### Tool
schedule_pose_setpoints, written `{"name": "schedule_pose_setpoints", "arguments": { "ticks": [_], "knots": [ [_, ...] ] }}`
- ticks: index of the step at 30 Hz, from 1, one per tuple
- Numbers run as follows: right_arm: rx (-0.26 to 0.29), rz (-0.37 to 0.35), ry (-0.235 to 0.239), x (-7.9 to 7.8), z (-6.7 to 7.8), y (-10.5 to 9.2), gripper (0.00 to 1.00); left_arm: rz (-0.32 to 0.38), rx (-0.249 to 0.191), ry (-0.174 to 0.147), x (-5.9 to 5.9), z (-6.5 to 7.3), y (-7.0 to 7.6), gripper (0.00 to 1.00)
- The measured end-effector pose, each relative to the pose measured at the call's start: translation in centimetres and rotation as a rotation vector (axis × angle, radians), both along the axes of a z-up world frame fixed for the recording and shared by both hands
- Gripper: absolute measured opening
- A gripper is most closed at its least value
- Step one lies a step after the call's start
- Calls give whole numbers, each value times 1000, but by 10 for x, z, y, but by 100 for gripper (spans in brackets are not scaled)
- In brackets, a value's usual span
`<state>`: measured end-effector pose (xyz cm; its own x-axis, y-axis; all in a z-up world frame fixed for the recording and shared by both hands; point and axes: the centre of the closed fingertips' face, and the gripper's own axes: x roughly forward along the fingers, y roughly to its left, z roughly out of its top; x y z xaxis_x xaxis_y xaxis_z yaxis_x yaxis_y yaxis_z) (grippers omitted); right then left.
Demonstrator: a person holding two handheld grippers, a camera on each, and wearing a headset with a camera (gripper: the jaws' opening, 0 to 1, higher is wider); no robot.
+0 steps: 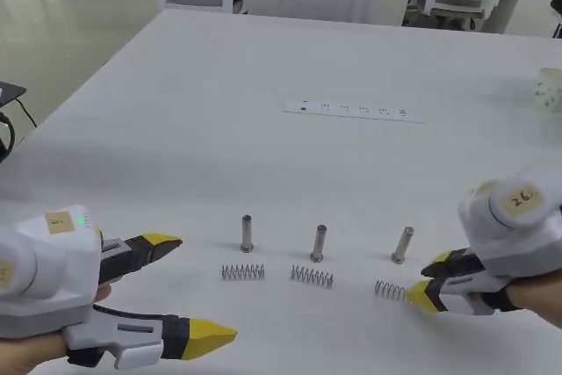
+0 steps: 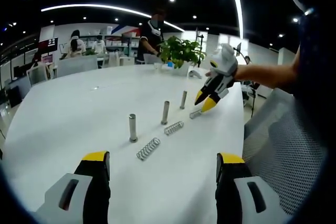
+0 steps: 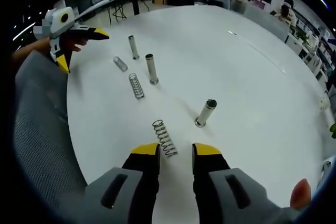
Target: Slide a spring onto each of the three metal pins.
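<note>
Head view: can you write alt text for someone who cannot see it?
Three metal pins stand upright in a row on a white table, a spring lying in front of each. The right tool, slightly open, has its tips at the rightmost spring; the left tool is wide open at lower left.

Three metal pins [image 1: 320,242] stand upright in a row, a spring [image 1: 312,277] lying flat beside each.
</note>
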<state>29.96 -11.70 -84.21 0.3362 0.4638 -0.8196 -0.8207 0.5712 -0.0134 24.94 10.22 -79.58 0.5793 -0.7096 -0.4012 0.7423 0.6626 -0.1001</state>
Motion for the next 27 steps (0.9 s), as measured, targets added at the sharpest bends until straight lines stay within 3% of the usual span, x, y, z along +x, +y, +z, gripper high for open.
{"name": "schedule_pose_setpoints", "arguments": {
  "ticks": [27],
  "knots": [
    [-46,146,57,-12,-16,5,14,11,-11,-2,1,2,2,79]
  ]
}}
